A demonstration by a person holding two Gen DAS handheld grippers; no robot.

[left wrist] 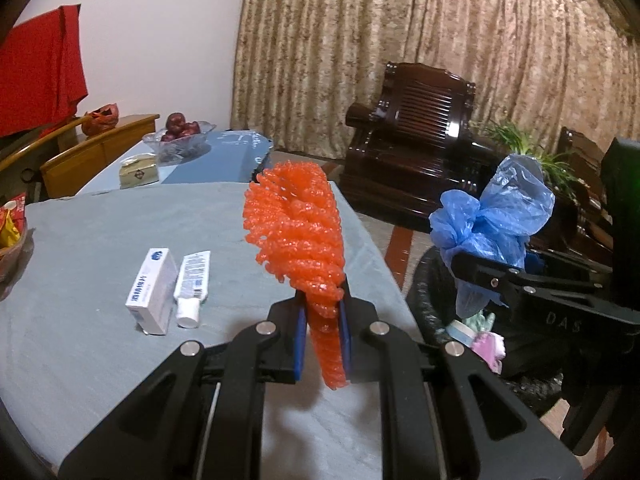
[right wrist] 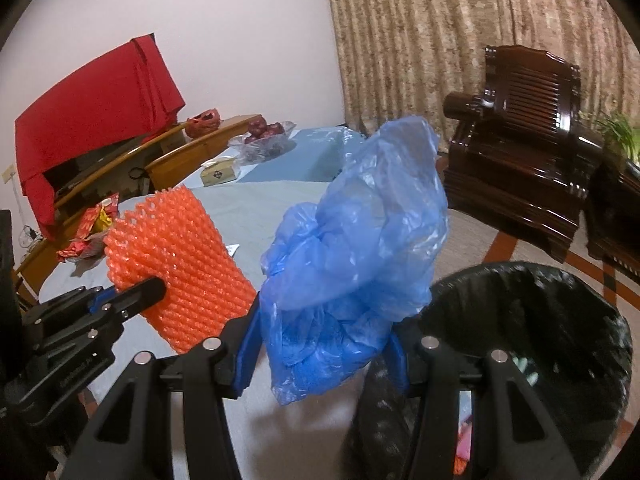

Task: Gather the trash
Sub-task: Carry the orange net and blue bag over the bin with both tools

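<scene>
At the far left of the left wrist view, a basket of red snack packets (left wrist: 10, 232) is seen at the edge of the grey-blue table (left wrist: 100, 236). Further right on the tabletop, a small white box (left wrist: 152, 290) is laid flat, with a white tube (left wrist: 191, 286) placed just beside it, cap toward the camera. Behind these, a tissue box (left wrist: 138, 170) and a glass bowl of red fruit (left wrist: 180, 134) are located on an adjoining blue surface. At the centre, the left gripper (left wrist: 322, 338) is closed tightly on an orange foam net (left wrist: 298, 236); the net is pinched near its lower end between the blue pads and is held upright above the table's right edge. To the right, the right gripper (left wrist: 480, 276) is clamped on a crumpled blue plastic bag (left wrist: 496, 216), which is held in the air beside the table, over the rim of a bin lined with a black bag (left wrist: 430, 304). In the right wrist view, the blue plastic bag (right wrist: 360, 248) is seen bunched between partly spread jaws of the right gripper (right wrist: 324, 352), and the bin (right wrist: 532, 320) stands on the floor at the lower right, with some items inside that cannot be identified. A dark wooden armchair (right wrist: 528, 128) stands beyond it, before a patterned curtain (right wrist: 440, 36).
</scene>
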